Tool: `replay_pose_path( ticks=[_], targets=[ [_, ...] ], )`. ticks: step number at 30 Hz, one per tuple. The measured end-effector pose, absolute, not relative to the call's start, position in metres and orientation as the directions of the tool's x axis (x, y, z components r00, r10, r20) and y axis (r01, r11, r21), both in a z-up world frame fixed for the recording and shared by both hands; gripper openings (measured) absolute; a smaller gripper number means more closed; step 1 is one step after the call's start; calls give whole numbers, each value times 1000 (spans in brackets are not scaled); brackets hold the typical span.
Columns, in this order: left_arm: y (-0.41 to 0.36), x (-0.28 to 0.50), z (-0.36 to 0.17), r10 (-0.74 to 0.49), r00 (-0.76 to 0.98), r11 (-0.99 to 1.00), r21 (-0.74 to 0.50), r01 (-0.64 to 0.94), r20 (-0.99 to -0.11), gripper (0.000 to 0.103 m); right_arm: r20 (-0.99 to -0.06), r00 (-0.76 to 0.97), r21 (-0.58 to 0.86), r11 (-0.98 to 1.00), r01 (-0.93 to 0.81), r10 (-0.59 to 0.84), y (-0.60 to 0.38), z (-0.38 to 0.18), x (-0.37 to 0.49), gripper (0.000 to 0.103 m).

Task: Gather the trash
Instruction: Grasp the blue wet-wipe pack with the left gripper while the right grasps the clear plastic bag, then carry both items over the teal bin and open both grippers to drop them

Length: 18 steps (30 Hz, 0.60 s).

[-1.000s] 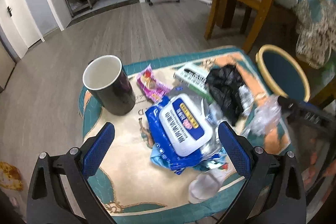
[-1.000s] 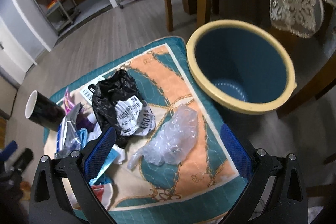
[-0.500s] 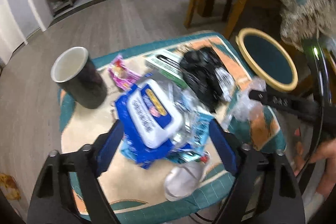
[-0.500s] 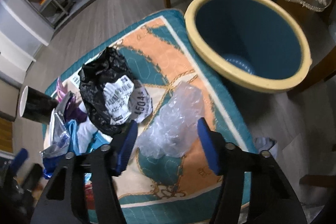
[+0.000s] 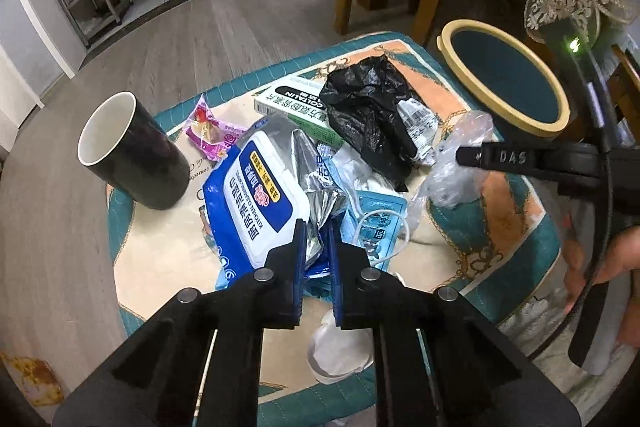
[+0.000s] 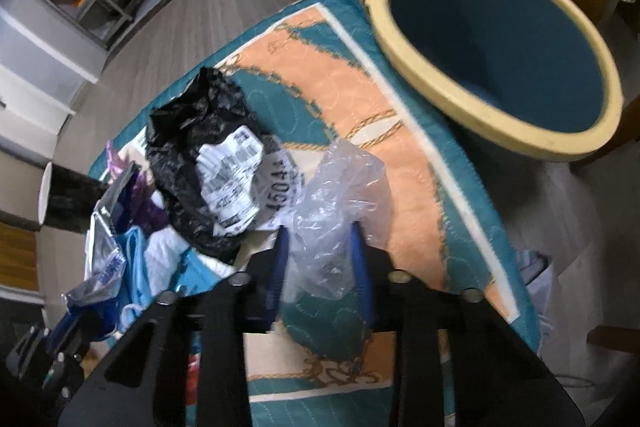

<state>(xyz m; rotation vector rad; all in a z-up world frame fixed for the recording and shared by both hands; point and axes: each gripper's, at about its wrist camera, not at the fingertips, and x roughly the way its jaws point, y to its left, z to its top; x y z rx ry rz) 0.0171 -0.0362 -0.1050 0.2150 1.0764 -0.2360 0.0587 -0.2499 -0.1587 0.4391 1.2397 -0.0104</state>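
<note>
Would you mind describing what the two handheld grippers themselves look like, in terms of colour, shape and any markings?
Both the left gripper and the right gripper are matte black angular frames with silver round pivot bolts and flat blue pads on the inner faces of the fingers. Seen from the left wrist, the right gripper's finger carries pale "DAS" lettering, a black cable loops beside it, and a small green light glows.

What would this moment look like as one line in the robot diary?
left gripper: shut on silver foil wrapper | right gripper: closed around clear plastic bag | bin: holds no trash yet

Crinkly clear plastic bag (image 6: pixel 340 203) — glossy black mug (image 5: pixel 132 151) — quilted cloth mat (image 6: pixel 348 79).
</note>
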Motion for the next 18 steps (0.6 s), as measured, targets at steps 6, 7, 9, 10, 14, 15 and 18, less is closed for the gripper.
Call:
replay_pose_path(
  ticks=[6,7,9,10,14,15,18],
  targets=[
    [-25,11,-78,-100,522,959,59,279,-847,4,-884,398,354,908,223,247,-249,-142,55,14],
    [-21,10,-72,-106,535,961,52,271,-838,4,-879,404,365,903,226,254,-250,-139,54,14],
    [-14,9,-63,-113,558,967,36,250,-822,4,-868,421,380,897,227,262,-251,-132,51,13],
    [-12,9,-60,-117,566,970,28,242,-816,4,-862,436,381,897,223,258,-252,-126,50,13],
    [-1,7,-42,-136,609,977,-3,215,-782,4,-839,490,376,902,210,236,-254,-102,43,13],
    [1,6,-36,-143,621,977,-11,211,-771,4,-832,503,375,904,204,232,-255,-96,41,13],
    [4,4,-21,-167,654,977,-33,212,-738,4,-797,555,393,902,179,237,-260,-74,37,13]
  ],
)
